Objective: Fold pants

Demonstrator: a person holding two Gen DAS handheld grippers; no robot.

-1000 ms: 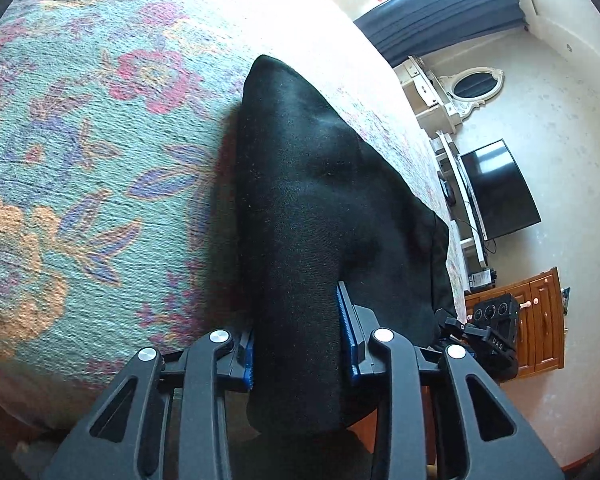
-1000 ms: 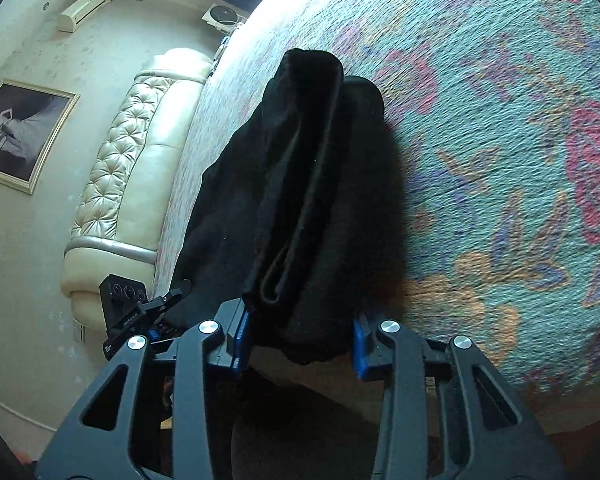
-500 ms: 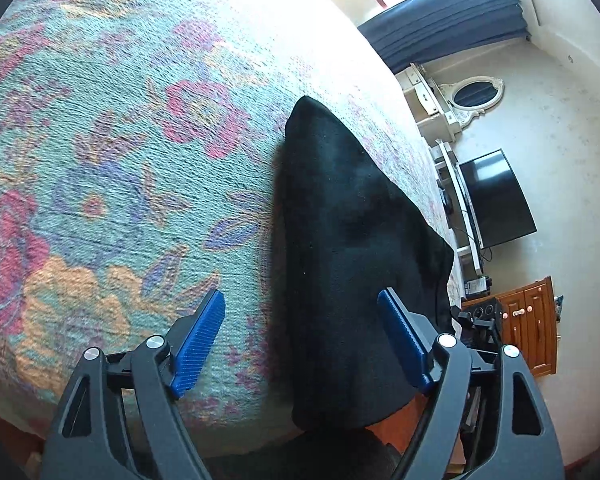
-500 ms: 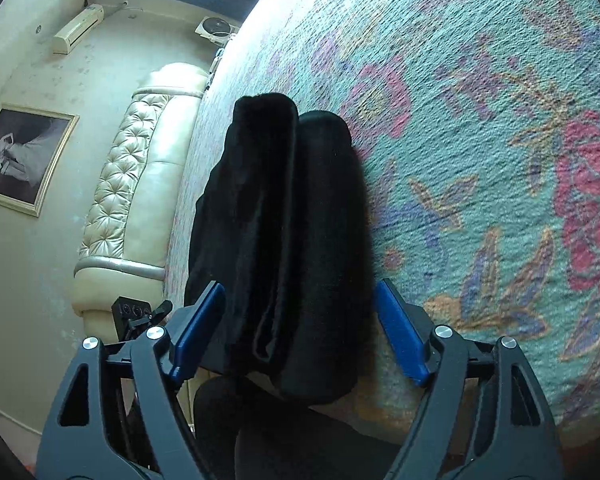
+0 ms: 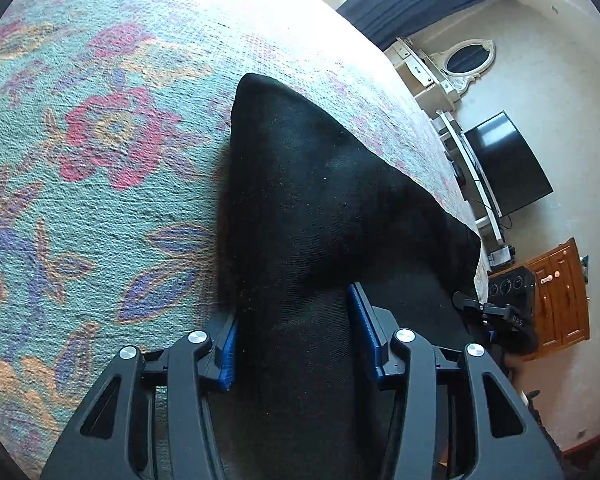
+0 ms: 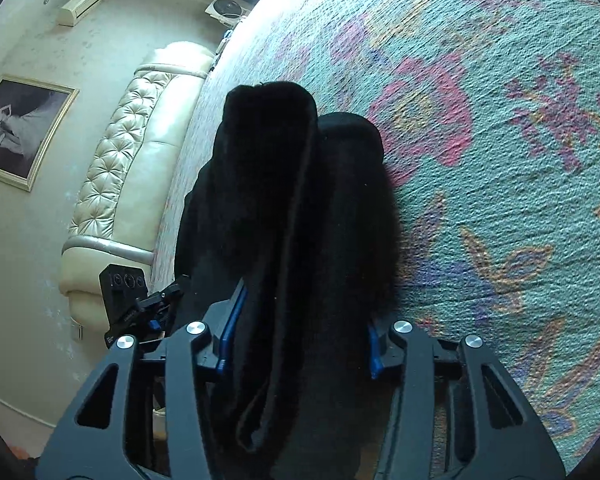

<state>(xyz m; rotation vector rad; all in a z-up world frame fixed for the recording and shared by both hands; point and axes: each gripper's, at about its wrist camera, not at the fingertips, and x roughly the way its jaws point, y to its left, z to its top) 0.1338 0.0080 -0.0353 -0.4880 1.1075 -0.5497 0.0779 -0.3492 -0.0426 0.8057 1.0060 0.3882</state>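
Nearest, the left gripper (image 5: 292,340) is clamped on one near corner of the pants (image 5: 312,200), blue pads pressed into the black cloth. Likewise the right gripper (image 6: 300,336) is clamped on the other near corner, where the layered edges of the pants (image 6: 292,200) bunch between its jaws. From both grippers the pants run straight ahead, long axis pointing away across the bedspread (image 5: 100,160), far end lying flat on it. Each gripper holds its own corner, so neither is nearer. Next move, I judge, carries the near edge forward over the far end, toward the headboard (image 6: 128,152) side.
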